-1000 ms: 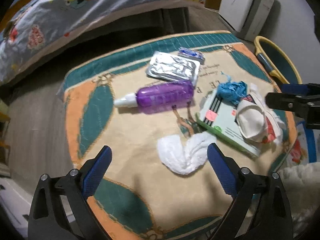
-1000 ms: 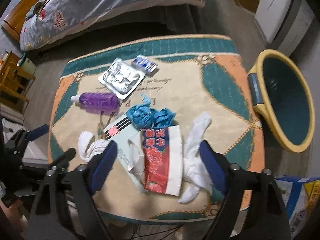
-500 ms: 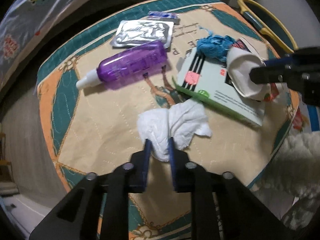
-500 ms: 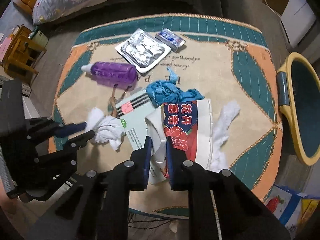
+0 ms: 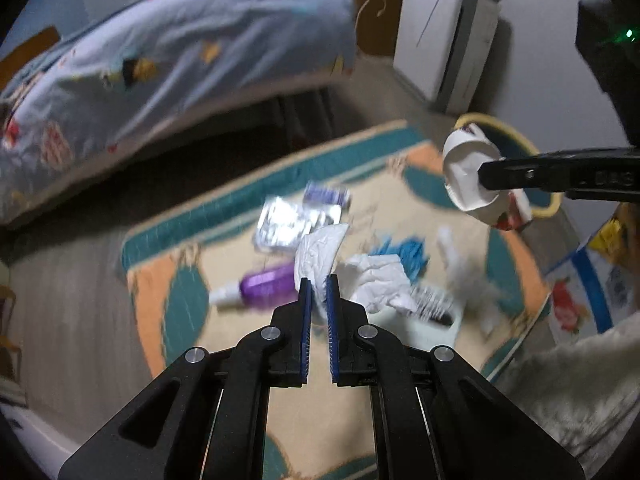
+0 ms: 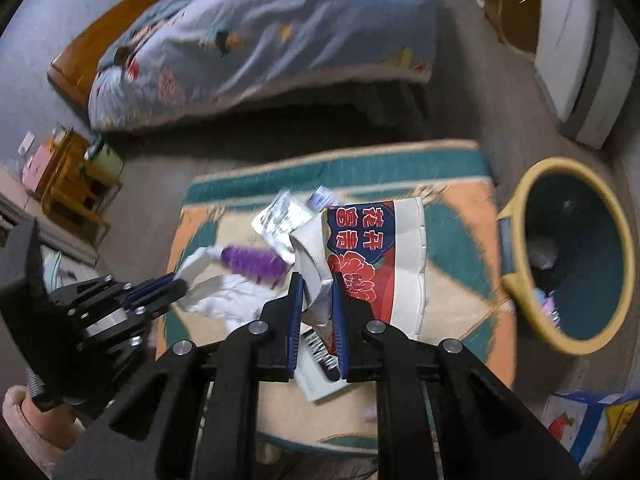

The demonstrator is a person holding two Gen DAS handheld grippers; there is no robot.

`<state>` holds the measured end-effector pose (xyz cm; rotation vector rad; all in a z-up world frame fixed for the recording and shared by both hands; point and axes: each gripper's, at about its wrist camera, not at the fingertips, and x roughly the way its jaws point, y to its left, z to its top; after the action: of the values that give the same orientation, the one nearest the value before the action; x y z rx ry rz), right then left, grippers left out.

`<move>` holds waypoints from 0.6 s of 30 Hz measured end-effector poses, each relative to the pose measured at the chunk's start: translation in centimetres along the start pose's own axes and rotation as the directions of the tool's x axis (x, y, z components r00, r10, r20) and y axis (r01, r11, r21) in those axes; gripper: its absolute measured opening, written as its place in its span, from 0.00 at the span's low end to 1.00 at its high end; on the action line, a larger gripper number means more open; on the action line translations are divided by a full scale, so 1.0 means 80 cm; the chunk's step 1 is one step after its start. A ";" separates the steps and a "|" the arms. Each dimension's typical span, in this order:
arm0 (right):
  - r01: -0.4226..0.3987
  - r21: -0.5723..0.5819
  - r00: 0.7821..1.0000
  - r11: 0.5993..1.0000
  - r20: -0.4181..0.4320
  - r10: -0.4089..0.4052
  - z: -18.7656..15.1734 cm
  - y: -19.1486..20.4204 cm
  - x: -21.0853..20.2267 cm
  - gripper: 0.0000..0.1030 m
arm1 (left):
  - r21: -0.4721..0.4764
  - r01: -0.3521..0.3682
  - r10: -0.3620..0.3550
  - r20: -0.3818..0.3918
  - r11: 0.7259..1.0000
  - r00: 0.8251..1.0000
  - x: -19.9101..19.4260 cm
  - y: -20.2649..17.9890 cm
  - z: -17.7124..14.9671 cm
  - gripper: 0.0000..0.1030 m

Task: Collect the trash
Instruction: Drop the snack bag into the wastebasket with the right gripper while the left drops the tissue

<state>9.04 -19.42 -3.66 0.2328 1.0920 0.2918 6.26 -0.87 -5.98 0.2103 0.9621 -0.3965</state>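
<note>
Left wrist view shows your left gripper (image 5: 316, 280) clamped narrow on a white tissue (image 5: 320, 250), its jaws having just closed on it, and the tissue hangs clear of the rug (image 5: 168, 280). Going rightward across that rug, much is left to collect: the purple bottle (image 5: 264, 286) just left of the gripper, the foil pack (image 5: 288, 220) behind it, the blue wad (image 5: 404, 250), and another white tissue (image 5: 452, 248) farther right. In the right wrist view your right gripper (image 6: 316, 284) is pinched on the paper bag (image 6: 372, 256) with the red flower print, its jaws having also just closed, and the bag dangles above the rug. The bin (image 6: 568, 260) stands off the rug's right edge, well apart from both grippers, with a few bits already inside. So I judge you are early on: two pieces lifted, neither dropped in yet, and the rest waiting.
</note>
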 end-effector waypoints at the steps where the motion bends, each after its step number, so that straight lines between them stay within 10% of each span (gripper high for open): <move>1: 0.001 0.016 1.000 1.000 0.017 -0.002 0.004 -0.011 -0.008 0.14 | 0.003 0.006 -0.006 0.015 1.000 1.000 -0.002 -0.004 0.006 0.08; 18: 0.096 0.215 0.990 0.972 0.078 -0.115 0.049 -0.169 -0.027 0.14 | 0.119 0.066 -0.079 0.111 0.991 0.991 0.019 -0.101 0.105 0.08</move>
<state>13.25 -33.01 -4.56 0.3724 1.0422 0.0692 9.99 -11.49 -2.52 0.2547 0.8350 -0.5265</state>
